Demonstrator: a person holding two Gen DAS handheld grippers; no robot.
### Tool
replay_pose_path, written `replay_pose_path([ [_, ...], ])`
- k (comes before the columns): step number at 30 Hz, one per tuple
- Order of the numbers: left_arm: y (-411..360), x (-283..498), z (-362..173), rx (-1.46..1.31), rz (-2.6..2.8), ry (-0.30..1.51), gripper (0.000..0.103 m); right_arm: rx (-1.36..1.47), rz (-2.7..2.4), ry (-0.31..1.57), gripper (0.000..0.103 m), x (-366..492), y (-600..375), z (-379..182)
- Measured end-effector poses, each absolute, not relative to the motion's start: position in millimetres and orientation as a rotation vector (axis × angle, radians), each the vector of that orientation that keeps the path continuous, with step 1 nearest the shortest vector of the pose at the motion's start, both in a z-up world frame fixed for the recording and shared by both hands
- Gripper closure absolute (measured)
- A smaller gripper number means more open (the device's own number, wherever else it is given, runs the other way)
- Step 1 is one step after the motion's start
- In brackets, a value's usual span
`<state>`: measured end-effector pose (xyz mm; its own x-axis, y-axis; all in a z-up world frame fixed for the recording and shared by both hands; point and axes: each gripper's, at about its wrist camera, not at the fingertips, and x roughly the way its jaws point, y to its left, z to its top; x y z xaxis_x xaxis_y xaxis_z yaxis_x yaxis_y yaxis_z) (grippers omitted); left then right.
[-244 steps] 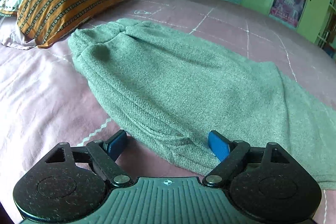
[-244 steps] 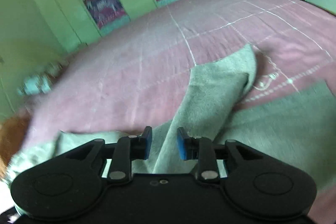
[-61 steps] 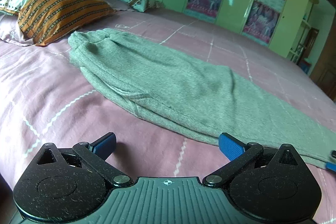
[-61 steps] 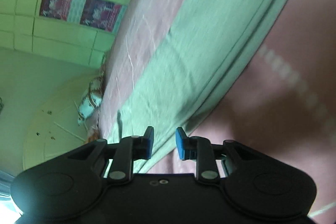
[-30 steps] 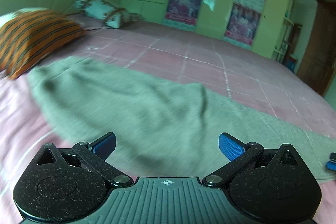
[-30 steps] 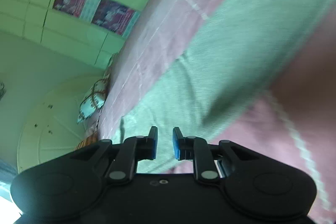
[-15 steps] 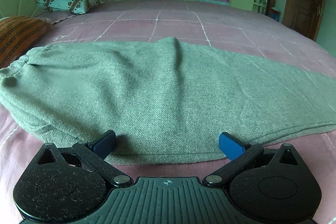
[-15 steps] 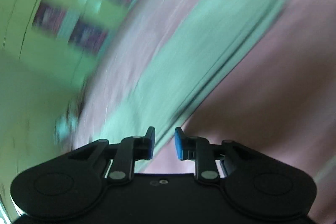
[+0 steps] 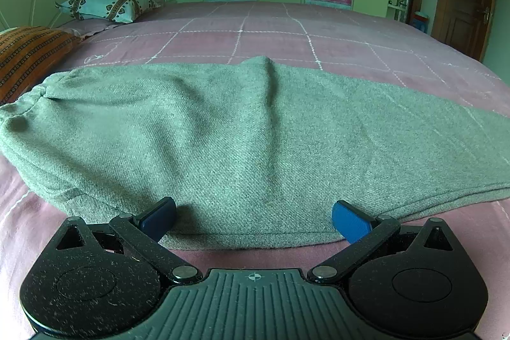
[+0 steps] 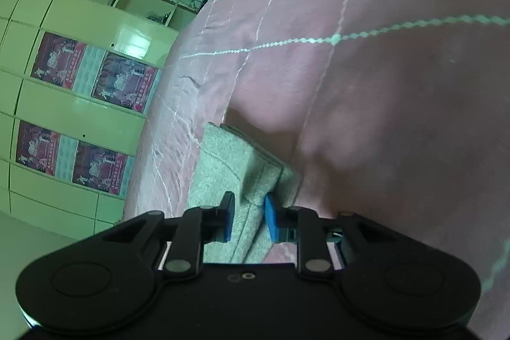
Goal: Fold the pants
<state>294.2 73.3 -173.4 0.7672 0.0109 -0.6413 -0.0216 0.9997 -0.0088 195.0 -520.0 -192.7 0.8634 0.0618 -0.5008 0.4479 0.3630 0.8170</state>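
Holding my left gripper (image 9: 253,220) spread wide at the near edge of the grey pants (image 9: 242,133), nothing gripped | pants lie folded lengthwise across the pink bedspread (image 9: 318,31), waistband left near the striped pillow (image 9: 25,53) | my right gripper (image 10: 248,220) narrowed around the leg hem (image 10: 229,168); I cannot tell whether it pinches the cloth.
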Motion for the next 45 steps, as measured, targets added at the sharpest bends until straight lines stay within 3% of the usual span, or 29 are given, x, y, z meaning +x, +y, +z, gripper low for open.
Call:
replay_pose_path([
  [2, 73.5, 294.3, -173.5, -0.016, 0.016, 0.695, 0.000, 1.168, -0.250, 0.468, 0.103, 186.0, -519.4, -184.2],
  [7, 73.5, 293.3, -174.8, -0.013, 0.015, 0.690, 0.000, 1.149, -0.267, 0.480, 0.101, 176.8, -517.8, -191.6],
  [9, 74.7, 292.9, -174.5, -0.015, 0.010, 0.692, 0.000, 1.140, -0.285, 0.462, 0.091, 169.2, -518.2, -188.3],
  [11, 75.3, 292.8, -175.2, -0.017, 0.006, 0.691, 0.000, 1.102, -0.322, 0.432, 0.073, 161.6, -516.6, -180.9],
  [12, 75.4, 293.2, -175.2, -0.018, 0.007, 0.689, 0.000, 1.092, -0.330, 0.440, 0.071, 163.9, -515.9, -181.0],
  [13, 75.3, 293.0, -175.7, -0.018, 0.009, 0.686, 0.000, 1.080, -0.331, 0.468, 0.070, 169.6, -516.1, -183.3],
  [15, 74.4, 293.2, -176.1, -0.016, 0.012, 0.681, 0.000, 1.025, -0.276, 0.563, 0.091, 190.8, -512.6, -187.1],
  [16, 74.8, 293.4, -175.2, -0.016, 0.009, 0.682, 0.000, 0.976, -0.295, 0.608, 0.095, 198.0, -509.9, -186.2],
  [18, 79.1, 293.9, -166.5, -0.031, 0.003, 0.688, 0.000, 0.986, -0.340, 0.600, 0.094, 195.2, -509.5, -178.0],
  [20, 86.6, 290.5, -153.1, -0.042, 0.023, 0.656, 0.000, 0.950, -0.432, 0.537, 0.085, 178.7, -501.9, -162.1],
  [24, 109.5, 304.8, -123.9, -0.069, 0.050, 0.558, 0.000, 0.779, -0.323, 0.459, 0.084, 176.1, -469.1, -134.6],
  [28, 103.2, 372.9, -105.1, 0.046, 0.078, 0.605, 0.000, 0.663, -0.194, 0.473, 0.083, 214.3, -426.2, -121.7],
  [36, 95.4, 496.0, -163.0, 0.123, 0.160, 0.782, 0.000, 0.505, -0.120, 0.630, 0.080, 293.9, -387.0, -135.9],
  [39, 131.0, 498.6, -167.0, -0.050, 0.135, 0.761, 0.000, 0.410, -0.197, 0.708, 0.078, 307.0, -389.1, -147.1],
  [45, 137.4, 493.6, -148.6, 0.012, 0.177, 0.675, 0.000, 0.328, -0.142, 0.662, 0.075, 314.6, -384.2, -136.7],
])
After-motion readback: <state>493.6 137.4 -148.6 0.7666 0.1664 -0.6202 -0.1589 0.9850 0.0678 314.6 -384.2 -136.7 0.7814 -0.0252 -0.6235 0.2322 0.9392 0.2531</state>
